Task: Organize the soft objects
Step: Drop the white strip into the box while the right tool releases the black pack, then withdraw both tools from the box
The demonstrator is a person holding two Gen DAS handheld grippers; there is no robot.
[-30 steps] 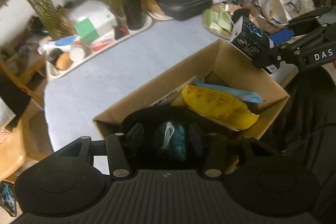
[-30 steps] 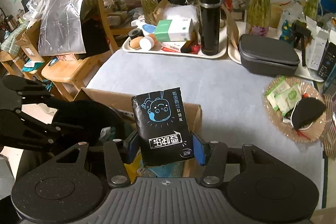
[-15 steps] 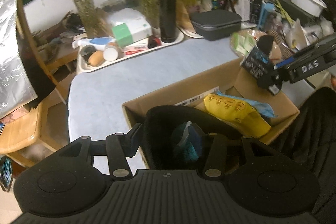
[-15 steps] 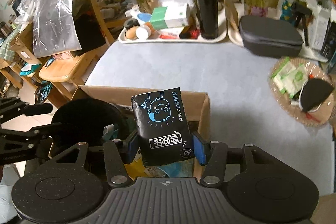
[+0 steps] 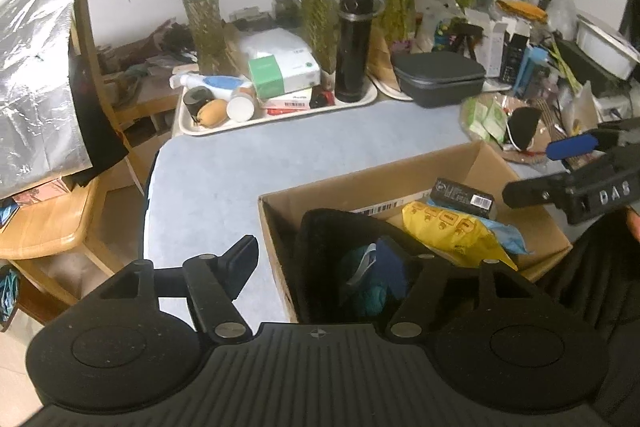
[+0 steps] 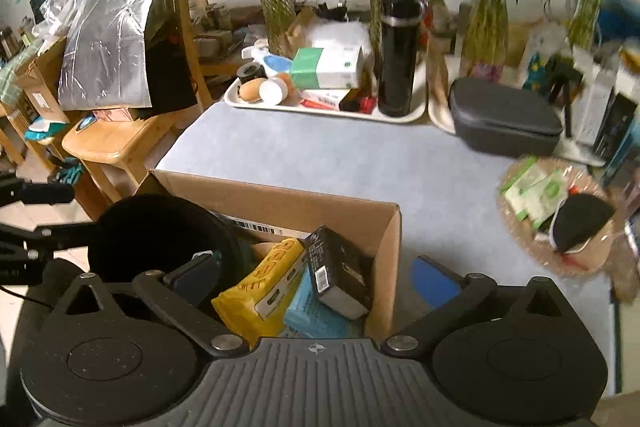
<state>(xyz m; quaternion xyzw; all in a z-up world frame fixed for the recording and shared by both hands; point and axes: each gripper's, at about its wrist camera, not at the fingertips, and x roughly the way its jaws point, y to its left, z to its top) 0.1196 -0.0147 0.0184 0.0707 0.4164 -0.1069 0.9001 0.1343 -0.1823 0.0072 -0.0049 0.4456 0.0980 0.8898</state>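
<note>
- right gripper [image 6: 312,279]: jaws opening, now spread wide w/ nothing pressed between them; the black packet [image 6: 340,273] it held half a sec ago is let go and lies tilted in the cardboard box [image 6: 390,223], lower centre of right view, on top of the yellow pack [image 6: 260,287] and blue pack [image 6: 316,311]
- left gripper [image 5: 320,259]: jaws also opening; the black hat [image 5: 336,227] w/ teal cloth [image 5: 362,291] inside is no longer pinched; it sits at the box's near-left corner, lower centre of left view; one finger is outside the box wall, the other over the hat, touch unclear
- meaning, I judge: both soft items are dropped off; box now has hat, packet, yellow and blue packs; next is prob. pulling both grippers clear and fetching more
- left view only: right gripper from the side, at right edge above the box, blue pad free of the packet; teal cloth inside hat
- right view only: packet's barcode face and how it leans on the box wall; basket [image 6: 588,267] w/ green sachets at right
</note>
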